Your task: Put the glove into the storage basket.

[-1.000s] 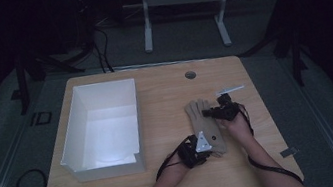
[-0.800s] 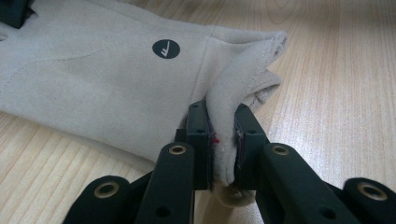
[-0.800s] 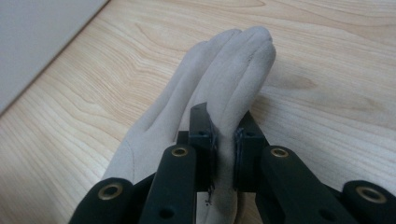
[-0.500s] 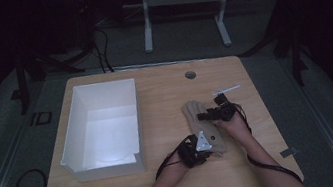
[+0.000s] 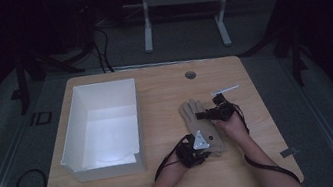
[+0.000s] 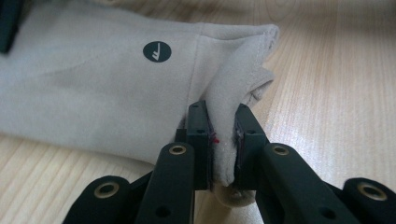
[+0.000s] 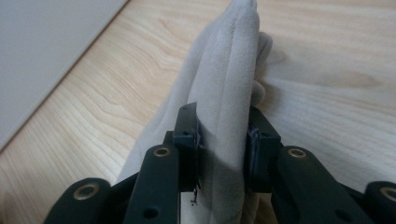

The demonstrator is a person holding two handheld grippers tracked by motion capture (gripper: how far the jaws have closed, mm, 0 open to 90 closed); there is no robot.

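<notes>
From the high view, a glove (image 5: pixel 201 126) is seen flat on the table (image 5: pixel 164 94), its length running away from the person. The left gripper (image 5: pixel 198 150) is set at its near cuff end; the right gripper (image 5: pixel 212 113) is at its far, finger end, reaching in from the right side. A white box (image 5: pixel 102 129) stands well to the left of both.

In the left gripper view, the cuff edge of the glove (image 6: pixel 116 88) is pinched between closed jaws.

In the right gripper view, a raised fold of the glove (image 7: pixel 229 88) is clamped, extending straight ahead of the jaws.
</notes>
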